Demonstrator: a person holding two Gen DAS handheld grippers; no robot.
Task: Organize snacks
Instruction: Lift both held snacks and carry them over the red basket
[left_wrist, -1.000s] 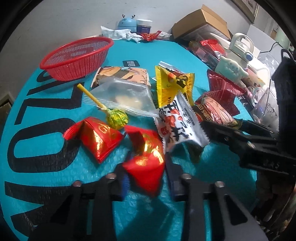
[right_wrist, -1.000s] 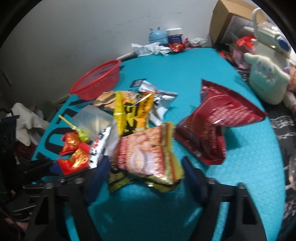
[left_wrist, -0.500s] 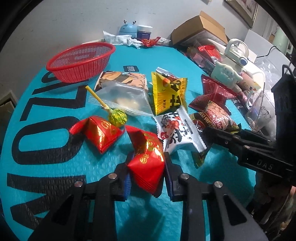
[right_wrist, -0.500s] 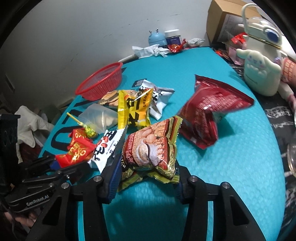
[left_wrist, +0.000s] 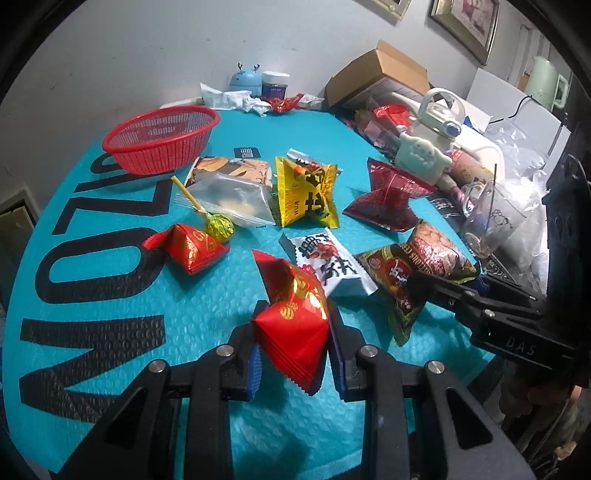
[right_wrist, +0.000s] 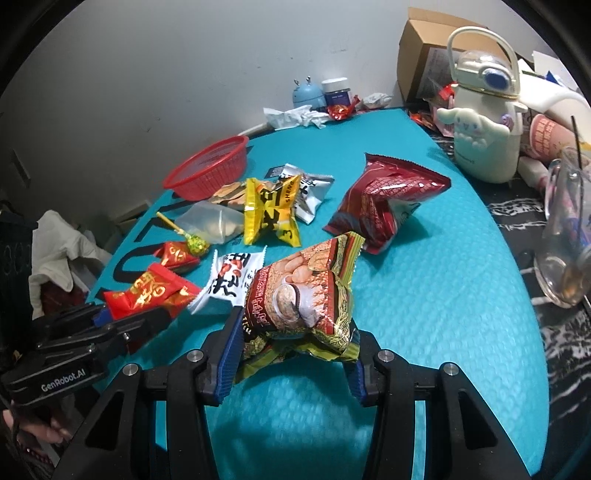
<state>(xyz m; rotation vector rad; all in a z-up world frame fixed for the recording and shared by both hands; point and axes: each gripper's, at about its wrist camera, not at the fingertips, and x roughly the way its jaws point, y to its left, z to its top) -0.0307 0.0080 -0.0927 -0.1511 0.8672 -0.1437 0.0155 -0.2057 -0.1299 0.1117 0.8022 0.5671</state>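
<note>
While your left gripper (left_wrist: 293, 354) clamps the red foil packet with gold print (left_wrist: 295, 325) between its blue pads, the packet hangs clear of the teal bubble-wrap mat (left_wrist: 110, 295), pinched at its lower half. Your right gripper (right_wrist: 295, 363) has just been closing its jaws, and they now squeeze the peanut snack bag (right_wrist: 306, 295) from both sides, its bottom crumpled between the pads and its top standing up.

On the mat, a second red foil packet (left_wrist: 190, 249) lies beside a green-wrapped lollipop (left_wrist: 218, 226) whose yellow stick rests on a clear plastic pouch (left_wrist: 231, 197). Just right of the pouch stands a yellow snack packet (left_wrist: 306, 194), and near it lies a white packet with red and black characters (left_wrist: 332, 266), between your two grippers. A dark red crisp bag (right_wrist: 384, 199) sits crumpled toward the mat's right side, well apart from the red mesh basket (left_wrist: 162, 138) at the far left. You can see nothing inside the basket from either camera. A flat orange-brown packet (left_wrist: 229, 168) lies just in front of the basket, partly under the pouch. Off the mat's right edge stand a cream cartoon-dog bottle (right_wrist: 484, 129) and a glass mug (right_wrist: 569, 229).
</note>
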